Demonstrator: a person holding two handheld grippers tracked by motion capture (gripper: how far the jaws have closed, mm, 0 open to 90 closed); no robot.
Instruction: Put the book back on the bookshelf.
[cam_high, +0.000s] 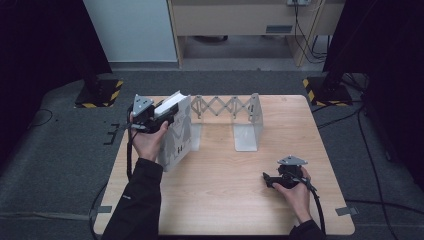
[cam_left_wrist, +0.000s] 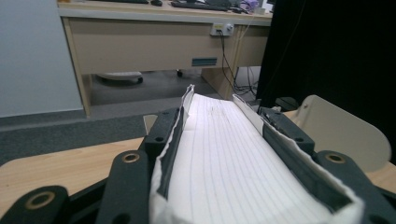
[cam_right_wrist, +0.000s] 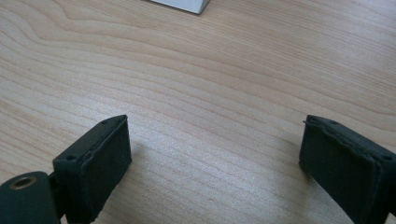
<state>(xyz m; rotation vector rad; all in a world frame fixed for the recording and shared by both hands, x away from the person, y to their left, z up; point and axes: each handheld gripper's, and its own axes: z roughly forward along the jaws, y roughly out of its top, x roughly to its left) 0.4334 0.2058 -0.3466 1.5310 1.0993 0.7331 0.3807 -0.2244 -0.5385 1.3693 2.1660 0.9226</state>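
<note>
A thick book (cam_high: 178, 134) with a pale grey cover stands upright on the left part of the wooden table (cam_high: 225, 205), its page edges on top. My left gripper (cam_high: 167, 111) is shut on its upper edge, one jaw against each cover. In the left gripper view the lined pages of the book (cam_left_wrist: 229, 163) lie between the black jaws of the left gripper (cam_left_wrist: 224, 119). My right gripper (cam_high: 266, 179) rests low near the front right of the table and points left. The right gripper (cam_right_wrist: 215, 128) stands open, with bare wood between its jaws.
An expandable metal book rack (cam_high: 227, 106) with a scissor lattice and upright end plates stands at the back middle of the table, just right of the book. One rounded plate (cam_left_wrist: 338, 133) shows beside the left jaws. A desk and cables lie beyond the table.
</note>
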